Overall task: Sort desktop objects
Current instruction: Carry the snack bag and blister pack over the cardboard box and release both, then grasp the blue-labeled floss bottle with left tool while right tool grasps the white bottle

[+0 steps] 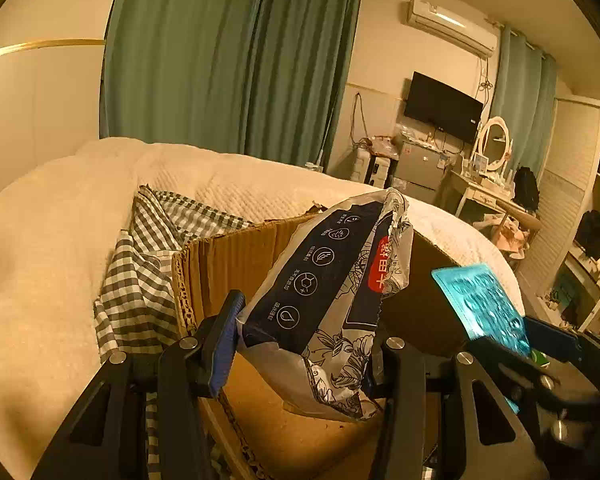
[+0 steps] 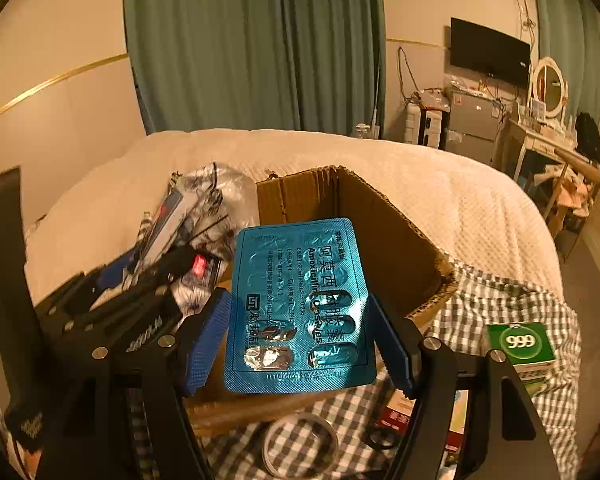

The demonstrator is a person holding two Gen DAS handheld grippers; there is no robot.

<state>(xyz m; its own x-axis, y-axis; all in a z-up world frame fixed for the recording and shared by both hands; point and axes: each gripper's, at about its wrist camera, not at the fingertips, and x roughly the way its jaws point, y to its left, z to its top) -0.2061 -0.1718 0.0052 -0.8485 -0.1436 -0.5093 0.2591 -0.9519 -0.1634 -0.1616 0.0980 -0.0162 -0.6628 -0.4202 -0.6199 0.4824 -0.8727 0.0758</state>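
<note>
Left two-finger gripper (image 1: 304, 344) clamped on a crumpled dark-blue and white printed plastic packet (image 1: 328, 292), blue finger pads (image 1: 224, 340) pressing its lower part; packet held tilted, top leaning right, raised over the open brown corrugated cardboard box (image 1: 228, 264). Gripper pointed forward and slightly up, above the box's near left corner, box floor visible under the packet.

Right two-finger gripper (image 2: 300, 340) gripping a teal foil blister pack of capsules (image 2: 296, 308) by its lower edges, blue pads (image 2: 204, 348) on both sides. Pack held nearly upright, printed back facing the camera, two lower-left cells torn open and showing crinkled silver. Held in front of the cardboard box (image 2: 384, 240), just above its near wall. In the left wrist view the same blister pack (image 1: 480, 304) seen right of the box, tilted, with the right gripper's black frame below it.

Box resting on a grey-and-white checked cloth (image 2: 500, 320) over a cream quilted bedspread (image 2: 440, 184). Right of the box on the cloth: green and white "999" medicine carton (image 2: 524, 348). In front of the box: clear tape roll (image 2: 300, 444), small black ring (image 2: 380, 436), red-edged flat package (image 2: 396, 416) partly hidden by the gripper frame.
</note>
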